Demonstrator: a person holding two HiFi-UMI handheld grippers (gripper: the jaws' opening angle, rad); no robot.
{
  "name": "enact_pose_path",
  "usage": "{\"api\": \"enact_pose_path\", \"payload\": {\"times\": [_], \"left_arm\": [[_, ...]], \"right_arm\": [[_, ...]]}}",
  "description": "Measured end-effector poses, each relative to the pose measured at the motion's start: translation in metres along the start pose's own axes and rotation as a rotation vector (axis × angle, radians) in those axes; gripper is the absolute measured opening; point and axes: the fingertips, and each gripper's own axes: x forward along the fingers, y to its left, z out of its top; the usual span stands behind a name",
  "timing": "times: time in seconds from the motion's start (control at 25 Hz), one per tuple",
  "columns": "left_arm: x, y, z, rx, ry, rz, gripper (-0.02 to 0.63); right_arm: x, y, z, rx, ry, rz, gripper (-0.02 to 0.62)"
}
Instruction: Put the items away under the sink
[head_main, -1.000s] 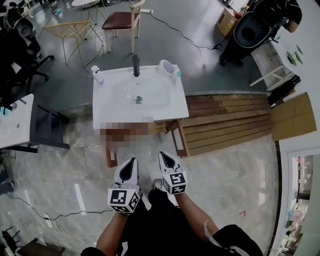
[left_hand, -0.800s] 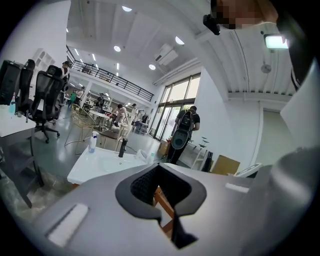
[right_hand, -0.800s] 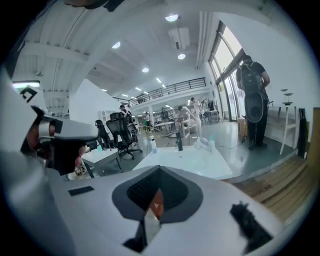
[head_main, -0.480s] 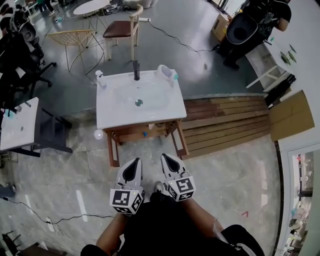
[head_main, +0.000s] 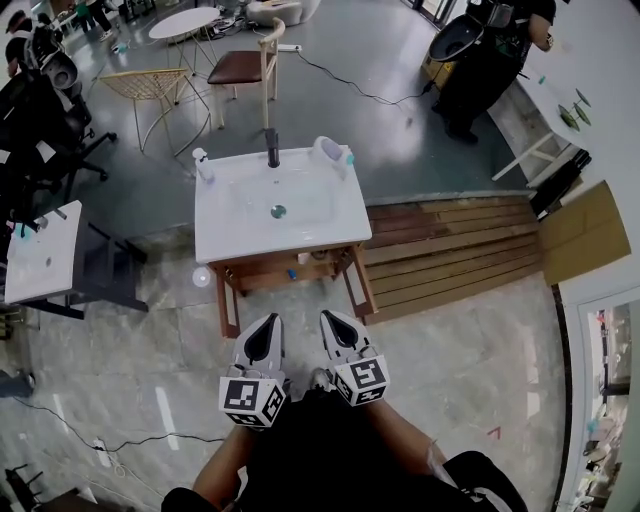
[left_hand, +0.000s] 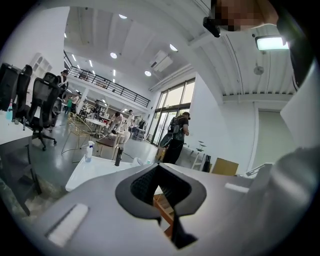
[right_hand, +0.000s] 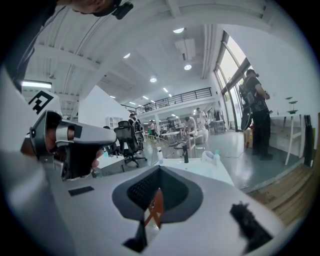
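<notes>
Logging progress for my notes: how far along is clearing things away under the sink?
Done: a small blue item seems stowed under the sink. In hand: nothing; the left gripper and right gripper are shut and empty. Remaining: the spray bottle and white container on the sink top.

On the sink (head_main: 277, 215) a bottle (head_main: 203, 165) stands back left and a faucet (head_main: 271, 147) back centre, a chair (head_main: 245, 62) behind, planks (head_main: 455, 250) lying right.

Left claw (left_hand: 159, 167) closed, empty, facing white sink (left_hand: 93, 173).
</notes>
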Motion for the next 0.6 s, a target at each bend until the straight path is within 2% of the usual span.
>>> {"api": "enact_pose_path", "payload": {"times": [0.36,0.6], "left_arm": [[-0.004,-0.017,0.002,0.013,-0.023,0.055,0.006],[-0.015,-0.021,0.001,0.013,-0.042,0.115,0.006]], "right_arm": [[-0.013,-0.011,0.001,-0.002,-0.003,0.047,0.014],[-0.013,-0.012,0.004,-0.006,-0.018,0.108,0.014]]}}
